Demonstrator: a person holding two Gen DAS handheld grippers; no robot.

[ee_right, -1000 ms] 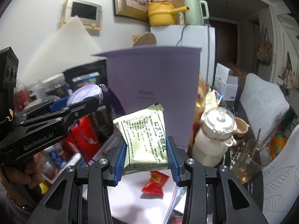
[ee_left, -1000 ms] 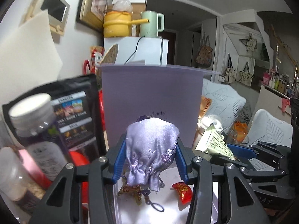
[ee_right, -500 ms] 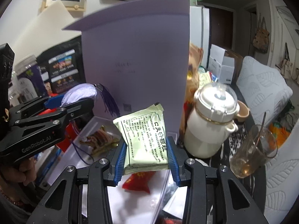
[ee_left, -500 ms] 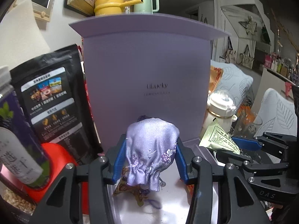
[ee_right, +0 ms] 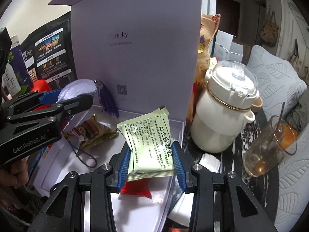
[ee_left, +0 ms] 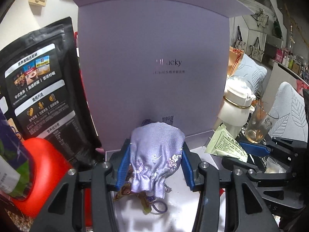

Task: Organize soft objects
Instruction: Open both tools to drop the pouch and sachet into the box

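Note:
My left gripper [ee_left: 154, 164] is shut on a lilac satin drawstring pouch [ee_left: 155, 154] and holds it just above the white inside of an open lilac box [ee_left: 173, 203]. The pouch [ee_right: 77, 89] with its purple tassel also shows in the right wrist view. My right gripper [ee_right: 150, 162] is shut on a pale green printed sachet [ee_right: 150, 145], over the box's right part [ee_right: 170, 183]. The sachet also shows in the left wrist view [ee_left: 226, 147]. In the box lie a brown-green wrapped packet [ee_right: 94, 133] and a red packet [ee_right: 137, 189].
The box lid [ee_left: 154, 67] stands upright right behind. A black food pouch [ee_left: 40, 89] and a red container [ee_left: 40, 172] stand to the left. A white lidded jug [ee_right: 224, 112] and a glass with a spoon [ee_right: 270, 148] stand to the right.
Both grippers have moved forward and down toward the open box with their loads still held. The lid now fills most of both views.

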